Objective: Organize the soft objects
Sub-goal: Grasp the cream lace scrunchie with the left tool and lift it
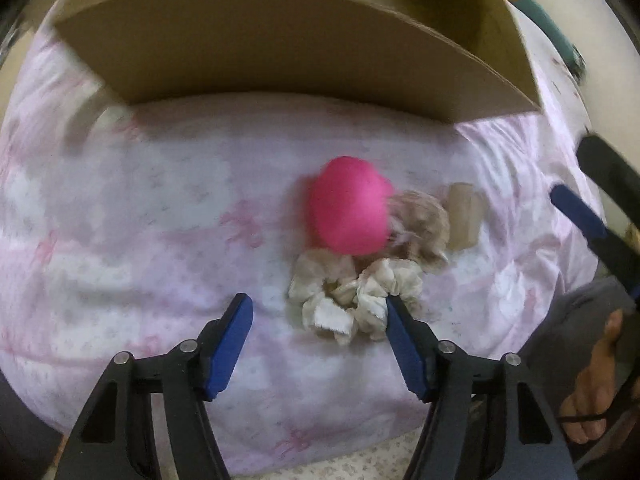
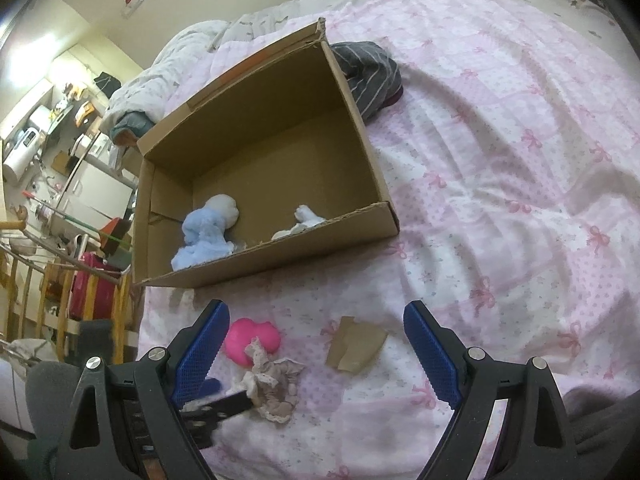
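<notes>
A pink soft heart (image 1: 350, 210) lies on the pink bedspread; it also shows in the right wrist view (image 2: 252, 342). A cream scrunchie (image 1: 354, 300) lies just in front of it, and a beige lace scrunchie (image 1: 420, 230) (image 2: 272, 384) lies to its right. My left gripper (image 1: 320, 310) is open, low over the bed, its right finger touching the cream scrunchie. My right gripper (image 2: 316, 320) is open and empty above the bed. The open cardboard box (image 2: 384, 204) (image 1: 280, 48) holds a blue plush toy (image 2: 208, 236) and a white soft item (image 2: 304, 220).
A scrap of brown cardboard (image 2: 356, 348) (image 1: 464, 220) lies right of the scrunchies. A grey striped cloth (image 2: 368, 68) lies behind the box. Room furniture and clutter (image 2: 60, 184) stand off the bed's left edge. My foot (image 1: 596, 392) shows at the lower right.
</notes>
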A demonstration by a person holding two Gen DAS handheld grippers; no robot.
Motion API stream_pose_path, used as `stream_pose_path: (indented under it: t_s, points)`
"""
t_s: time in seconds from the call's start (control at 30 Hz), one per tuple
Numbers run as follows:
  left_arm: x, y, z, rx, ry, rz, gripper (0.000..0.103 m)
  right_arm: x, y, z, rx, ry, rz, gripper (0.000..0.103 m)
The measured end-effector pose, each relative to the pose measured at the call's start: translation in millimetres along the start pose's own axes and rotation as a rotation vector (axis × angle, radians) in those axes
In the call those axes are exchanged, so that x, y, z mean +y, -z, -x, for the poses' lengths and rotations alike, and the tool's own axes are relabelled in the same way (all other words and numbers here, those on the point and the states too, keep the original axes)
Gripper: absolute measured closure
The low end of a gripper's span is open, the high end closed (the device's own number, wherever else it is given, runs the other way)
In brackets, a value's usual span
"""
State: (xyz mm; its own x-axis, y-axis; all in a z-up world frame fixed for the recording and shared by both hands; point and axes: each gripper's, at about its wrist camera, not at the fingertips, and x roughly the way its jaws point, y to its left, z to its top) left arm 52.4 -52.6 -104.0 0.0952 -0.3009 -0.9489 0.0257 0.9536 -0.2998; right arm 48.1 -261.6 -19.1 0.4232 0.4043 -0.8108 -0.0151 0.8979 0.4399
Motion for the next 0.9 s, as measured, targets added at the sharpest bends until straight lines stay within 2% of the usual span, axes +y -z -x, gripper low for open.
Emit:
stream_pose_path:
  t_s: [0.1, 0.13, 0.17, 0.27, 0.43, 0.67, 0.77, 0.9]
  points:
    - [-18, 2, -8, 0.001, -0.001, -0.076, 0.054, 2, 0, -1, 0.003, 0.001, 0.009, 0.008]
    - [-24, 3, -11, 0.003, -0.014, -0.102, 0.063, 2, 0, -1, 0.003, 0.000, 0.008, 0.008]
    - [-26, 3, -12, 0.005, -0.013, -0.115, 0.075, 1, 0, -1, 0.002, 0.001, 0.006, 0.008]
    - [-28, 3, -13, 0.013, 0.006, -0.120, 0.089, -1, 1, 1, -0.001, 0.002, -0.003, 0.008]
    - [-23, 5, 9, 0.016, 0.003, -0.108, 0.090, -3, 1, -1, 0.007, 0.006, -0.015, 0.008]
    - [-12, -3, 74, -0.107, -0.065, -0.104, 0.090, -5, 1, 0, 0.008, -0.003, -0.033, 0.008]
    - [5, -7, 99, -0.165, -0.099, -0.090, 0.090, -12, 1, 1, 0.010, 0.001, -0.067, 0.008]
    - [23, -9, 111, -0.229, -0.155, -0.067, 0.090, -26, 3, -8, 0.059, 0.028, -0.122, 0.010]
